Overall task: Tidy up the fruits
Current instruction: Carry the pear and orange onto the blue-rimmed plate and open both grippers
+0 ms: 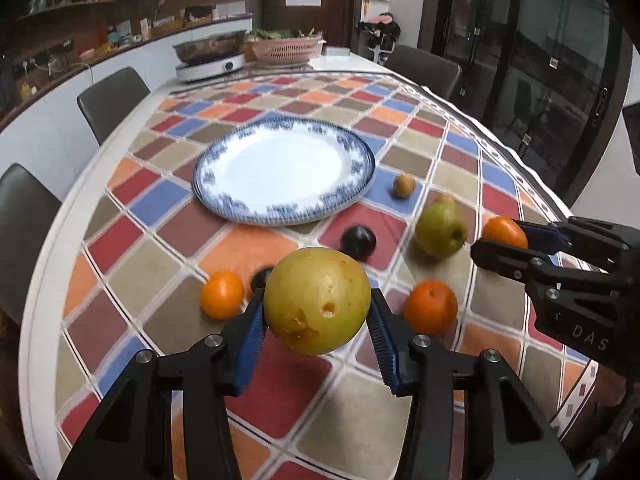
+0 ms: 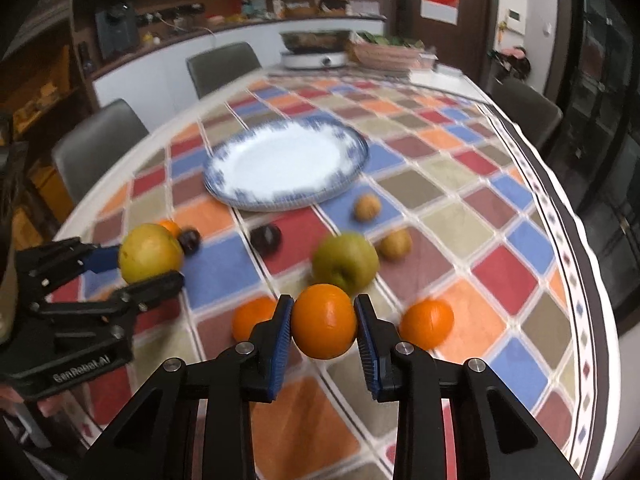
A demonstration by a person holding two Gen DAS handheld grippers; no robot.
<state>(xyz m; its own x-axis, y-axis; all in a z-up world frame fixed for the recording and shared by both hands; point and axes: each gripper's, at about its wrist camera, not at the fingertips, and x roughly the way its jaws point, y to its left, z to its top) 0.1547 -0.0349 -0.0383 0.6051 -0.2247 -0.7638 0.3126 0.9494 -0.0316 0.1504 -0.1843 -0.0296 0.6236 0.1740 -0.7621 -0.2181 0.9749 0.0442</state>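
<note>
**A:** What are both sides holding at this moment?

**B:** I am holding a yellow-green pear [image 1: 317,300] in the left hand-held gripper [image 1: 318,312]; its blue pads are clamping the fruit on both sides, and the pear is hanging above the table [image 1: 192,328], not touching it. The right hand-held gripper [image 2: 324,330] is clamped on an orange [image 2: 324,321] in the same way, also lifted. I am gripping each fruit around the widest part, I think because a round fruit is slipping out easily if the pads are sitting too high or too low.

**A:** And where are you taking them?

**B:** I am judging that they are going to the blue-rimmed plate [image 1: 362,184], which is standing at the far side of the fruits, in the middle of the table. Nothing is lying in the plate yet; its white centre is bare.

**A:** What is waiting on the table?

**B:** A green apple [image 1: 440,230] is sitting at the right, a dark plum [image 1: 359,241] just near of the plate, and a small brown fruit [image 1: 404,185] beside the plate's right rim. Two more oranges are lying near the left hand-held gripper, one at the left [image 1: 222,294] and one at the right [image 1: 430,306]. At the far end, a pink basket [image 1: 286,48] is holding some green leaves.
</note>
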